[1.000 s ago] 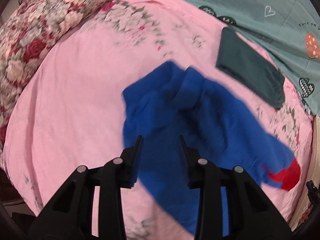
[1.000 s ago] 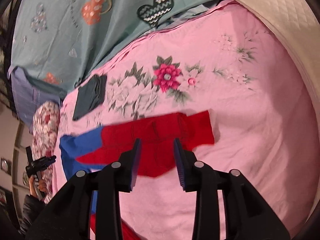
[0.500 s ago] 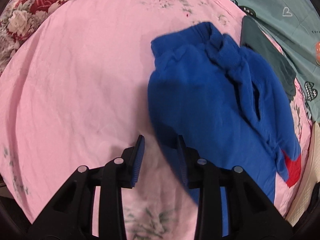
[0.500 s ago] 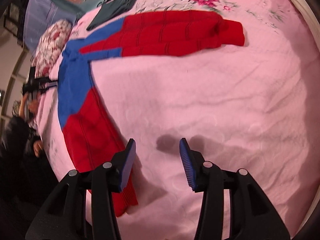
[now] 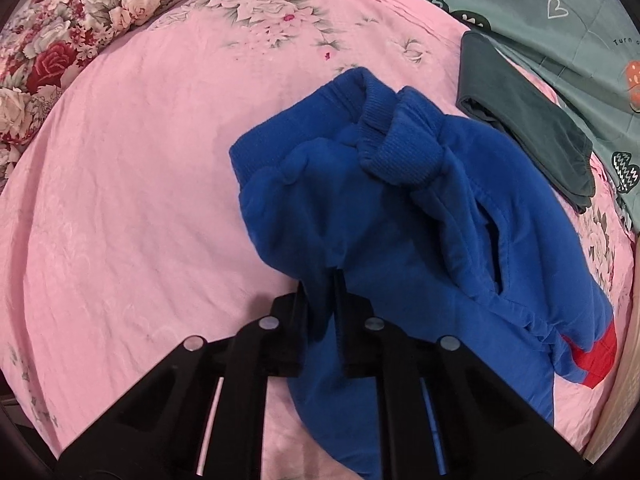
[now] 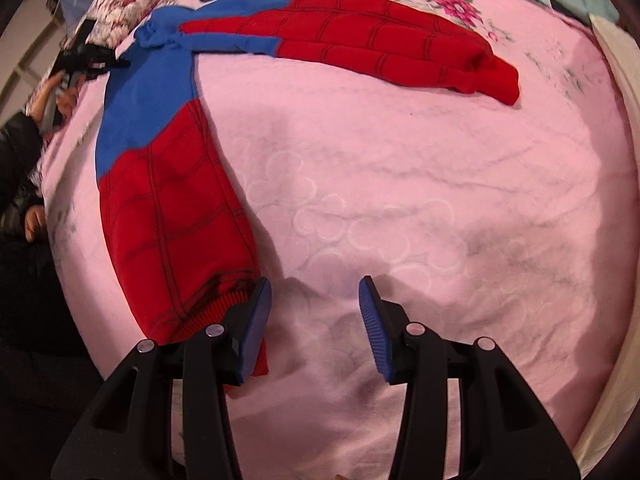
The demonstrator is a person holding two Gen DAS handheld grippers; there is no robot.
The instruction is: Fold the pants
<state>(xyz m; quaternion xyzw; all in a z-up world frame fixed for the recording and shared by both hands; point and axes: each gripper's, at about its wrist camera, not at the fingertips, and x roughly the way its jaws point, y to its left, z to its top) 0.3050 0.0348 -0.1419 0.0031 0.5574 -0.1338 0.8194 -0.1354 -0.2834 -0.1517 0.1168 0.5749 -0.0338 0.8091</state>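
The pants (image 6: 160,184) are blue at the waist with red legs, spread in a V on the pink bed sheet (image 6: 400,220). In the left wrist view the bunched blue waist part (image 5: 400,208) fills the middle, with a red patch at the right edge. My left gripper (image 5: 322,284) is shut on a fold of the blue fabric near the waist. My right gripper (image 6: 314,300) is open and empty, low over the sheet, just right of the near red leg's cuff (image 6: 208,304). The far red leg (image 6: 380,40) lies across the top.
A folded dark green garment (image 5: 520,112) lies beyond the waistband, on the edge of a teal blanket (image 5: 560,8). A floral pillow (image 5: 72,32) is at the upper left. A person's hands (image 6: 52,96) show at the bed's left side.
My left gripper has closed on the blue fabric, which was free between open jaws before. My right gripper has dropped down beside the near leg's cuff and stays open.
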